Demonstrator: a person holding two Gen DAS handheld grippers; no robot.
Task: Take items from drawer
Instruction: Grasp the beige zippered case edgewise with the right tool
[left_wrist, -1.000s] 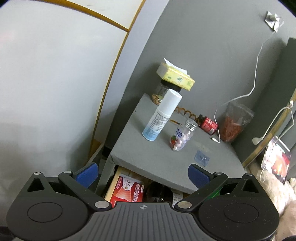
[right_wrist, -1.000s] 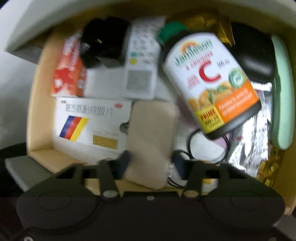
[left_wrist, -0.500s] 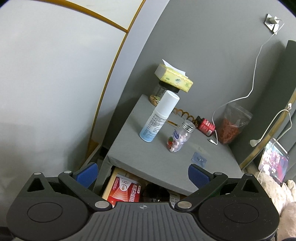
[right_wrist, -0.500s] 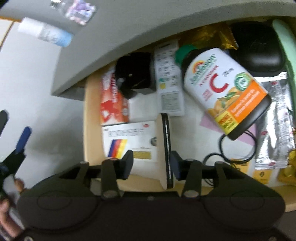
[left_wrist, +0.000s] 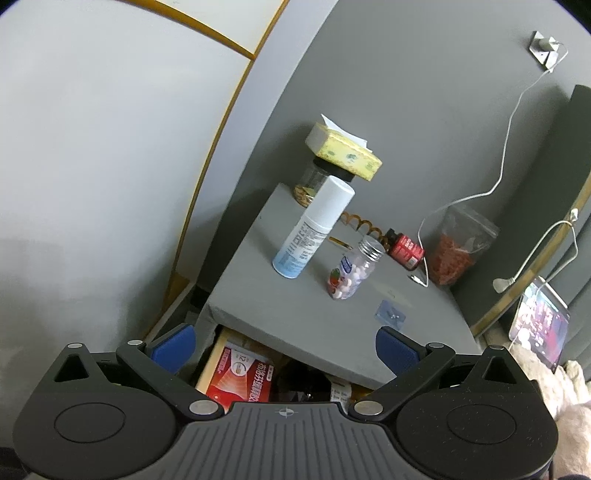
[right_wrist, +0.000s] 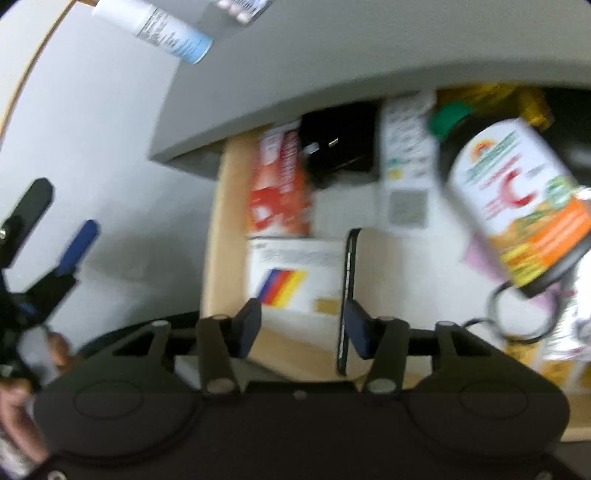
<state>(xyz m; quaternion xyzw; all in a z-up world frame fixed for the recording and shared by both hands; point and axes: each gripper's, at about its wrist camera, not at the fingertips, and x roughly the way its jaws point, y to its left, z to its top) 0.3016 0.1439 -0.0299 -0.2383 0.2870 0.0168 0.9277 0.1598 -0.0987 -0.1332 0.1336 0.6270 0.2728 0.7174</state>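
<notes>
Drawer stands open under the grey worktop, packed with goods. On the worktop already: a white spray bottle and a small jar of pills, likely taken out, so the job seems partly done with most things left inside. From left to right in the right wrist view: the left hand-held gripper hangs wide open and empty beside the drawer; then a red box, a white box with a striped flag, and a thin tan case standing on edge against one finger of the right hand-held gripper; whether that gripper grips it I cannot tell, through blur; lastly a large vitamin bottle. Only the left wrist view shows the whole worktop: tissue box, red bag, cables.
</notes>
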